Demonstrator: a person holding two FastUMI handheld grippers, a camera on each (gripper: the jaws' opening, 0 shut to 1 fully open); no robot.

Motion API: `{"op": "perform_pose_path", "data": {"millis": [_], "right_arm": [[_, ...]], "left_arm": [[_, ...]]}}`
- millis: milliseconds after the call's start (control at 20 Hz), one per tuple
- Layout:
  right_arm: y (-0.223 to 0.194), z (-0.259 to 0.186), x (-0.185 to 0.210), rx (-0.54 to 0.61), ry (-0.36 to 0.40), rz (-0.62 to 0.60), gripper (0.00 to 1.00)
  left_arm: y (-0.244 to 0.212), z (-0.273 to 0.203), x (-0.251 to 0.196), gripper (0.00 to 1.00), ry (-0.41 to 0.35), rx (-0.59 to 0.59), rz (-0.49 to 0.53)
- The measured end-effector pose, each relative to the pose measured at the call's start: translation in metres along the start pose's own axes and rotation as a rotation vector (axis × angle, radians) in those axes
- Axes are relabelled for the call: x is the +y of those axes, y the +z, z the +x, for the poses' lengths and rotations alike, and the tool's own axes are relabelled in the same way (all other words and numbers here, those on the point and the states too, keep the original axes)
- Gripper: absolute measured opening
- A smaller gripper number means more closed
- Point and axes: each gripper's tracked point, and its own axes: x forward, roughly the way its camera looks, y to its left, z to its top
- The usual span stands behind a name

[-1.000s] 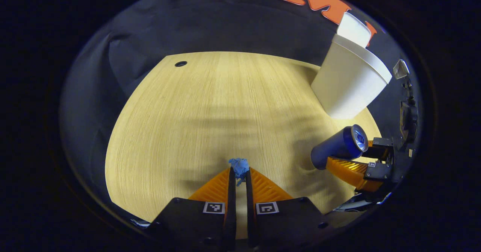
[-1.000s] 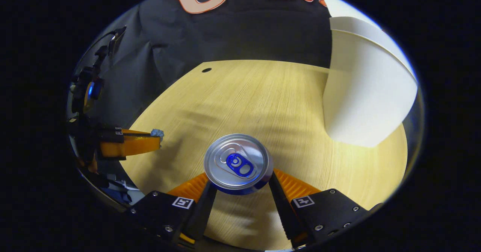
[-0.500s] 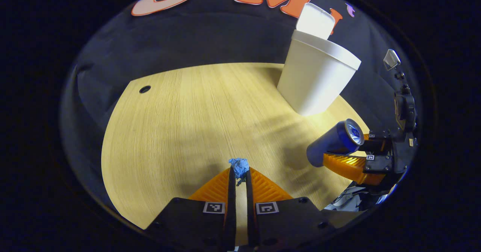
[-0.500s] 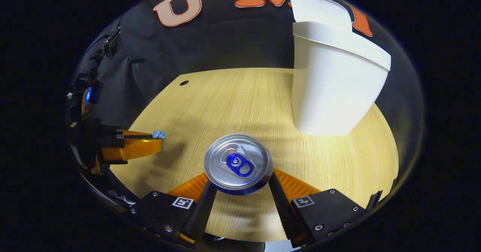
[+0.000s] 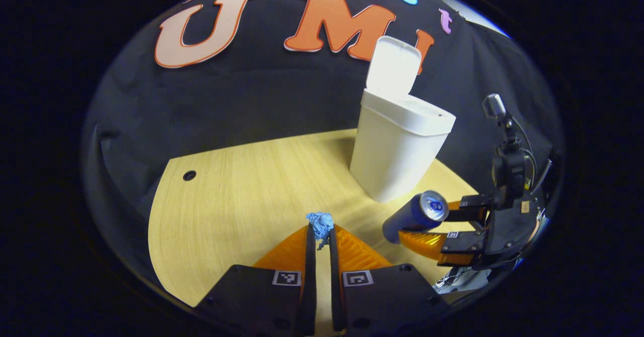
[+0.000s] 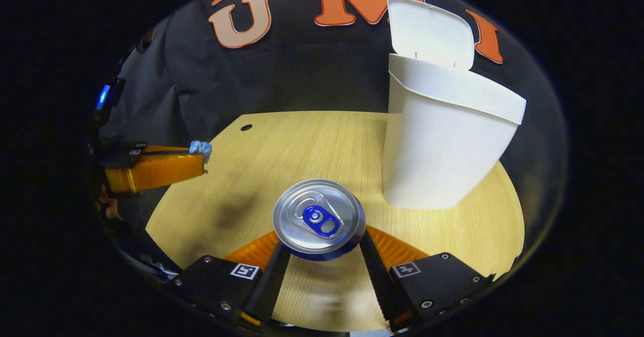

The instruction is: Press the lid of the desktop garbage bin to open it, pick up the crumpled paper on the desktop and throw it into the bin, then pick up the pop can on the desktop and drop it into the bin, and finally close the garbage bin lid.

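Observation:
The white garbage bin (image 5: 395, 151) (image 6: 443, 146) stands at the table's far right, its lid (image 5: 393, 66) (image 6: 430, 32) tipped up and open. My left gripper (image 5: 321, 232) is shut on a small blue crumpled paper (image 5: 320, 223), held above the wooden table. In the right gripper view that paper (image 6: 200, 147) shows at the left gripper's tips (image 6: 198, 161), at the left. My right gripper (image 6: 319, 241) is shut on a blue pop can (image 6: 318, 219), silver top facing the camera. The can (image 5: 415, 215) is also in the left gripper view, lifted off the table below the bin.
The wooden table (image 5: 241, 196) (image 6: 312, 151) has a round cable hole (image 5: 189, 175) (image 6: 246, 127) near its far left edge. Black cloth hangs behind the table and the bin. A hand (image 6: 108, 206) holds the left gripper at the left.
Both grippers have risen and tilted up with the paper and the can in them. The bin now sits lower and farther in both views, with its open lid fully in sight.

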Motion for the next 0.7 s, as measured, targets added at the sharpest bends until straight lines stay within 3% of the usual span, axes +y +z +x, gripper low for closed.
{"op": "perform_pose_path", "data": {"millis": [700], "right_arm": [[-0.019,-0.027,-0.096,-0.011,-0.004,0.041,0.8]], "left_arm": [[0.075,0.022,-0.039,0.15,0.025,-0.168,0.017]]}}
